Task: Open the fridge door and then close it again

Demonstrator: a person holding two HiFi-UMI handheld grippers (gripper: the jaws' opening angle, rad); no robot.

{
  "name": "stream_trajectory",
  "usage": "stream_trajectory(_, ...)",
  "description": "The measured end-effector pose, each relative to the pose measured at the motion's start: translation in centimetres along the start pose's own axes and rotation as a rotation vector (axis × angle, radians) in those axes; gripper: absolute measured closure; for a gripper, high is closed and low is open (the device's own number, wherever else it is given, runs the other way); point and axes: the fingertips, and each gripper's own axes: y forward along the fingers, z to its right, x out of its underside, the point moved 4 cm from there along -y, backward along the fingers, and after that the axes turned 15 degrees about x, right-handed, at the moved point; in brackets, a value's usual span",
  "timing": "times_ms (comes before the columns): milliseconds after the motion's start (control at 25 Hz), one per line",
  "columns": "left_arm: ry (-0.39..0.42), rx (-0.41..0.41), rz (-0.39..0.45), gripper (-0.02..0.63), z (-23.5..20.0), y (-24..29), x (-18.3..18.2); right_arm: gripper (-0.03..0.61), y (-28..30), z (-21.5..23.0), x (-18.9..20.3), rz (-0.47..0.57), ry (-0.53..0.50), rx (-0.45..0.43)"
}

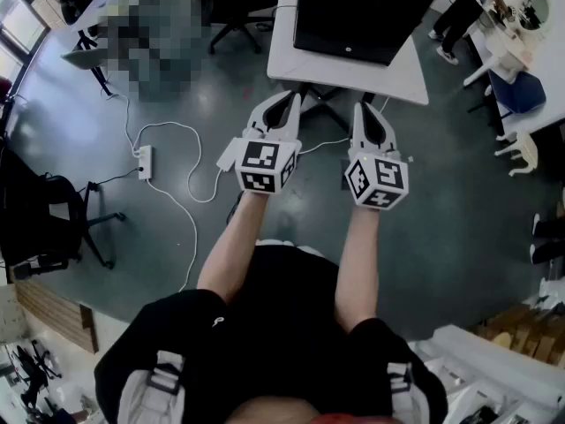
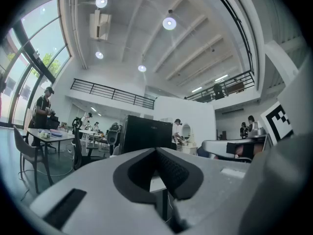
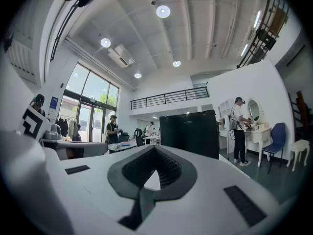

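Head view: a person holds the left claw point(image 1: 290, 98) and right claw point(image 1: 362, 110) level, side by side, facing the black fridge point(image 1: 357, 11) on a white table point(image 1: 353, 76) close ahead. Left gripper view: jaws pressed together, fridge beyond their tips. Right gripper view: jaws likewise pressed together, fridge straight ahead.

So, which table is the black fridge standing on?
The white table top centre in the head view carries the black fridge; the top-right table holds only small items.
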Motion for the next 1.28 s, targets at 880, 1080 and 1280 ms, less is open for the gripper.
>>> stream_trajectory(880,-0.044,-0.077,-0.028,0.615,-2.2,0.9,1.5,0.584,4.2,-0.2,1.0,0.016,0.068,-0.093)
stream_trajectory(1080,-0.064,-0.055,-0.018,0.615,-6.4,4.1,1.7,0.584,9.8,-0.9,1.4,0.006,0.036,-0.103)
stream_trajectory(1280,-0.048,-0.023,-0.044,0.615,-13.4,9.5,1.5,0.584,17.8,-2.2,0.9,0.013,0.001,-0.09)
